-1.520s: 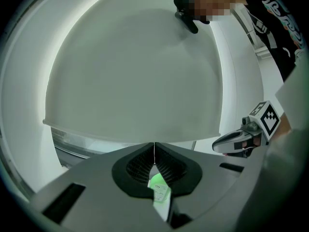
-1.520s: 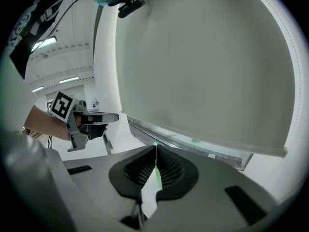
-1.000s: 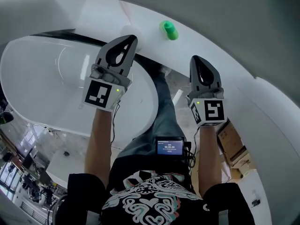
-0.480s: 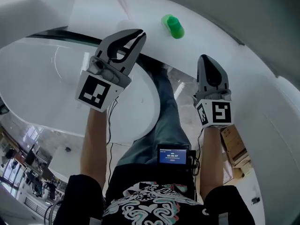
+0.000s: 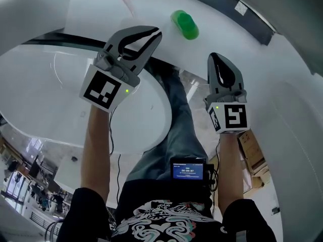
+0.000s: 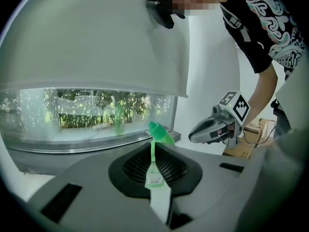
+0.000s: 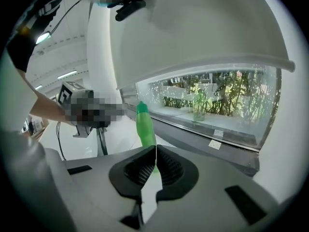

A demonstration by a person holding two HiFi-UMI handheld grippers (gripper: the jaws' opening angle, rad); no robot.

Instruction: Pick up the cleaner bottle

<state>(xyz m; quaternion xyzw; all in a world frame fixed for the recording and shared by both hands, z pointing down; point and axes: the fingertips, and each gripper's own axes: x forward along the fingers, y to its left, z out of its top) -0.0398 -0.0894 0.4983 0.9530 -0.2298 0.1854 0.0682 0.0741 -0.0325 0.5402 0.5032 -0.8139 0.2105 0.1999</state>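
Both grippers are empty, and the jaws of each are shut. The left gripper point(image 5: 153, 33) has its jaws pressed together on nothing, and so does the right gripper point(image 5: 218, 59). The green cleaner bottle point(image 5: 184, 25) stands on the white bench point(image 5: 151, 6), beyond both pairs of jaws and touched by neither.

In the head view the left gripper's jaws are just to the bottle's near left. The right gripper's jaws are farther off, to its near right, so the bottle sits ahead of the gap between them. In the left gripper view the bottle point(image 6: 160, 133) shows just past the closed tips point(image 6: 153, 148). In the right gripper view it point(image 7: 145, 125) stands upright, a little left of the jaw line point(image 7: 156, 148).

Bare white bench lies between the bottle and each gripper. Behind the bottle runs a dark sill point(image 7: 212, 138) under a window point(image 7: 217, 95), apart from the bottle.
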